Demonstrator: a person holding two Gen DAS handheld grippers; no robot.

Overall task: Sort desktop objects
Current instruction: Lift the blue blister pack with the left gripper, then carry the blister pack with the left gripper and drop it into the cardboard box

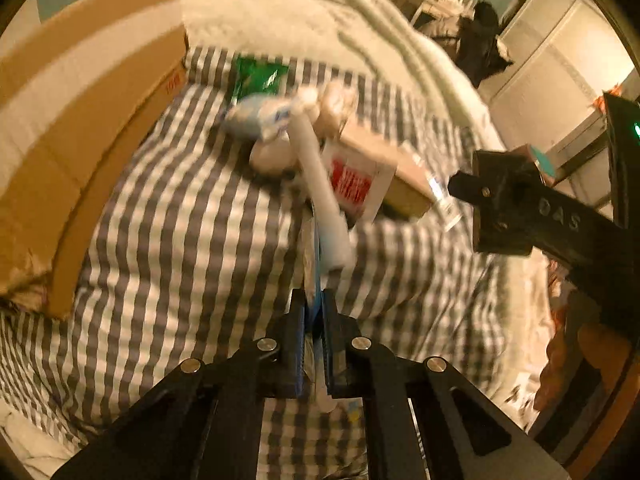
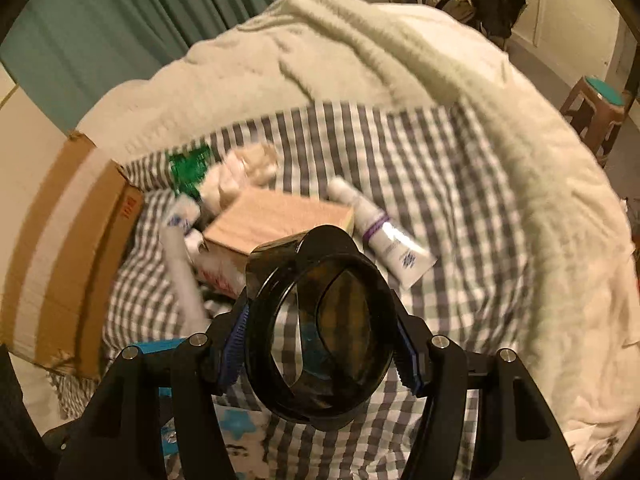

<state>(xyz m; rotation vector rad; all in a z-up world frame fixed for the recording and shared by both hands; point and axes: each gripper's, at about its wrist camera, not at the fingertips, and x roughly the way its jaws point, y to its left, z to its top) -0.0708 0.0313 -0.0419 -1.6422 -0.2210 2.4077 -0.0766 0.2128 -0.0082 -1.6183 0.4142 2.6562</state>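
My left tongs (image 1: 314, 320) are clamped on a thin blue-edged flat item (image 1: 317, 264), held edge-up so it lifts clear of the bed (image 1: 180, 208). Right tongs (image 2: 320, 344) pinch a dark round lens-like ring (image 2: 316, 340) by its sides, probably for carrying to the cardboard box (image 2: 68, 248) at the bed's left edge. The rest of the pile, incl. book (image 2: 272, 220) & tube (image 2: 384, 236), sits mid-bed.

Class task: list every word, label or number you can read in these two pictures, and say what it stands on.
"DAS": raised letters on the right gripper, seen from the left wrist.
Red print on the cardboard box: blurred, unreadable.
Red block on the white packet: unreadable.
Blue print on the white tube: too small.
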